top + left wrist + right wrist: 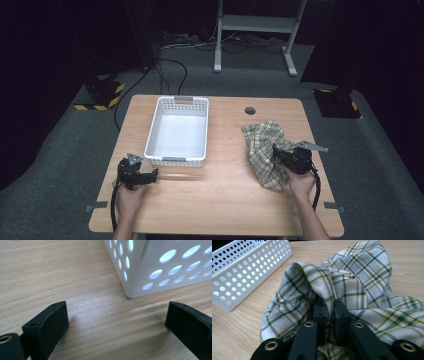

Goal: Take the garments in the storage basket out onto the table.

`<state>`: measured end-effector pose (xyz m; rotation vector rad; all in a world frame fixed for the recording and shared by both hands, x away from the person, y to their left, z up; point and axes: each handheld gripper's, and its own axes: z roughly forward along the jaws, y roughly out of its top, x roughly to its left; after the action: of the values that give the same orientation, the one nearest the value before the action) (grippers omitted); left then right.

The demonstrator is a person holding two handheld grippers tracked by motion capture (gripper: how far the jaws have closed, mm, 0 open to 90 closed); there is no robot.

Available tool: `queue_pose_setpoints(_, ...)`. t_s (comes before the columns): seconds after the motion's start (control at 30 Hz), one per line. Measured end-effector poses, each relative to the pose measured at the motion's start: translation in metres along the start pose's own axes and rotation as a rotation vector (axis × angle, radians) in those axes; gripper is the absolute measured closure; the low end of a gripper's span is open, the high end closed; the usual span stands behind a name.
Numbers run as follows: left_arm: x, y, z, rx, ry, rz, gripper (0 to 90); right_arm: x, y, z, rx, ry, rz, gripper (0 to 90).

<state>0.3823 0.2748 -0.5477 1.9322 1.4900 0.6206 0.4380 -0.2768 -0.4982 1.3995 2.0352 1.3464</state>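
Observation:
A crumpled plaid cloth (264,150) in white, green and yellow lies on the right half of the wooden table. My right gripper (280,152) is shut on a fold of the plaid cloth (352,282); its jaws pinch the fabric between them, with the right gripper (329,305) half buried in the folds. A white perforated basket (165,161) stands empty at the table's middle left. My left gripper (152,174) rests low near the basket's near left corner, open, with bare wood between its jaws and the basket corner (140,285) just ahead of the left gripper (117,322).
The table (220,200) has a round cable hole (250,110) at the back. Beyond it are a grey floor, cables, a white desk frame (255,30) and black stands with yellow-black striped bases (102,95) on both sides.

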Motion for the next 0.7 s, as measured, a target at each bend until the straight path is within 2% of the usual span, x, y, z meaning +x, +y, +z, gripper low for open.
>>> queue_pose_setpoints(0.17,0.000,0.000,0.000,0.000,0.000,0.001,4.9,0.000,-0.002,0.001,0.003,0.004,0.009,77.9)
queue_pose_setpoints(0.37,0.000,0.000,0.000,0.000,0.000,0.000,4.9,0.000,-0.005,0.005,0.021,-0.004,0.019,55.5)
queue_pose_setpoints(0.5,0.000,0.000,0.000,0.000,0.000,0.001,4.9,0.000,-0.006,0.009,0.043,-0.021,0.019,46.6)
queue_pose_setpoints(0.7,0.000,0.000,0.000,0.000,0.000,0.001,4.9,0.002,-0.009,0.012,0.058,-0.056,-0.004,38.2)
